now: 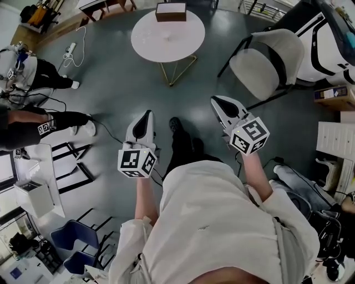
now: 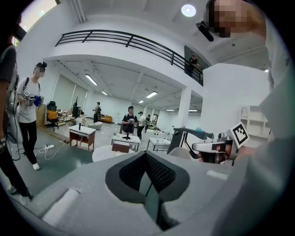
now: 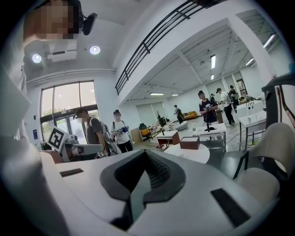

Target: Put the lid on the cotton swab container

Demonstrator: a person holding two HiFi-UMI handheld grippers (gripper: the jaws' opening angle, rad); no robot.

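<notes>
White left gripper [image 1: 146, 115], right gripper [image 1: 218, 101], held out forward side by side, jaws closed, nothing between them

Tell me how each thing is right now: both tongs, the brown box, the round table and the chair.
left tongs: shut, nothing between them, held in the air
right tongs: shut, nothing between them, held in the air
brown box: resting on the table's far side; open or closed, cannot tell
round table: standing upright, with the box on it
chair: upright, nobody sitting on it
</notes>
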